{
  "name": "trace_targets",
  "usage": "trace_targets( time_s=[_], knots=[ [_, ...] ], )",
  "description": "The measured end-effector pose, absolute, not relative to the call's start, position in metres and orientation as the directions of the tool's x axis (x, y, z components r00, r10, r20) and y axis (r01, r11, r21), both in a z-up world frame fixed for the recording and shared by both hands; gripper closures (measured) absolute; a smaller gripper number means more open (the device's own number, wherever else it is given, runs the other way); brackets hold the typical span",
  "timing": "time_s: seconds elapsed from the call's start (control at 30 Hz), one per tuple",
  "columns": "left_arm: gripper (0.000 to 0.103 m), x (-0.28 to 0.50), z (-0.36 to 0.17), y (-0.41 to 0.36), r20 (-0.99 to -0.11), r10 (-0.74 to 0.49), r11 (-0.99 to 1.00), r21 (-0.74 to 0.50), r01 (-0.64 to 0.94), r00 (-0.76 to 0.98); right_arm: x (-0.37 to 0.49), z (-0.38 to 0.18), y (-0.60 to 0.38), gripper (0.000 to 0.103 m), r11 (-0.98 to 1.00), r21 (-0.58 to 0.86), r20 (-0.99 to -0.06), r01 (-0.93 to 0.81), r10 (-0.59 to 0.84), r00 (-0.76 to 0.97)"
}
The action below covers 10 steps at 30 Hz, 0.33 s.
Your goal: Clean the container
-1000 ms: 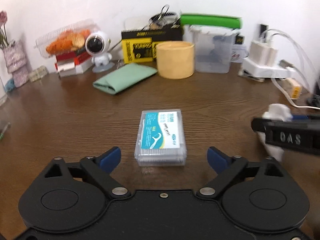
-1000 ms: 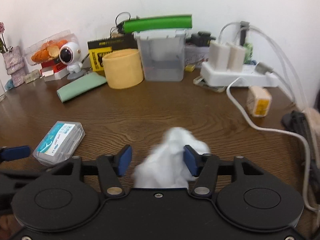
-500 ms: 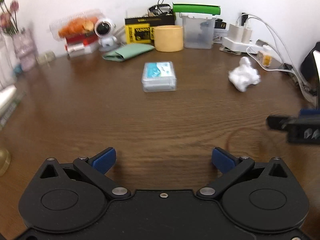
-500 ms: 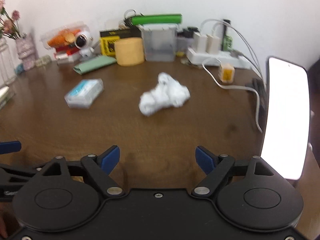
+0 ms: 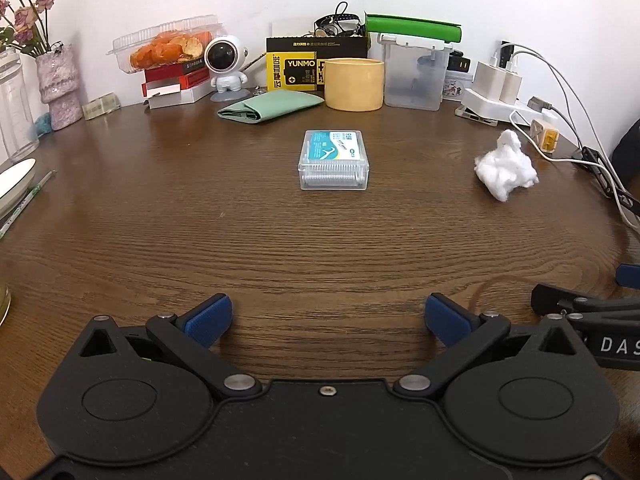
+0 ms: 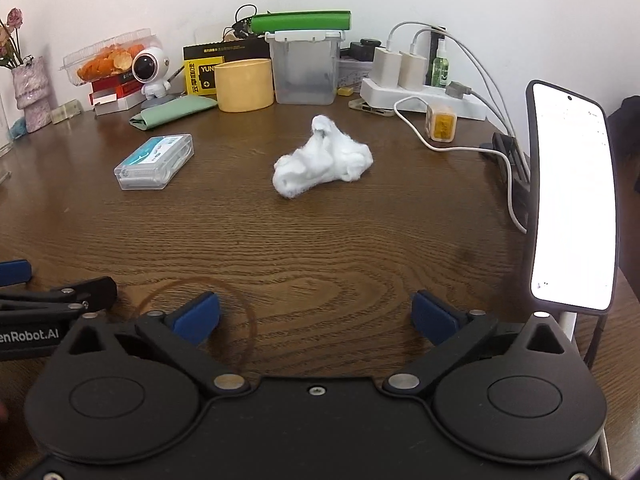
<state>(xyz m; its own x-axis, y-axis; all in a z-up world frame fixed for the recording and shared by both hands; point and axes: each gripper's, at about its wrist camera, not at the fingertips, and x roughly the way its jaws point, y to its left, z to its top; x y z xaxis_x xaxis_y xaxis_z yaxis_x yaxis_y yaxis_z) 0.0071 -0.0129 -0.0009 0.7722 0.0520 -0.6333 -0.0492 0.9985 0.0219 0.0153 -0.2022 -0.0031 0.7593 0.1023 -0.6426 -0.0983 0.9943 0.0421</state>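
Plate [image 5: 14, 184] at the left edge: cut off, only part of its rim in view. Phone [image 6: 572, 200]: screen overexposed, content unreadable. Yellow cup [image 6: 244, 85] hides part of the black-and-yellow box [image 6: 198, 68]. Floss box [image 5: 334, 159]: label print too small to read.

Along the wall sit a yellow cup [image 5: 354, 84], a folded green cloth [image 5: 272, 106] and a small astronaut figure [image 5: 224, 66]. A white power strip [image 6: 420, 92] lies to the right, near a lit phone [image 6: 572, 200] standing upright.
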Motion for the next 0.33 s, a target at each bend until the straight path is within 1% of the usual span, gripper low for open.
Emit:
trace_targets(
  time_s=[0.33],
  knots=[
    [0.0,0.0085,-0.0006,-0.0139,-0.635,0.056,0.998,0.025,-0.052,0.771,0.0153,-0.0044,-0.2025,0.0,0.994,0.042,-0.643,-0.104,0.107,0.759]
  ],
)
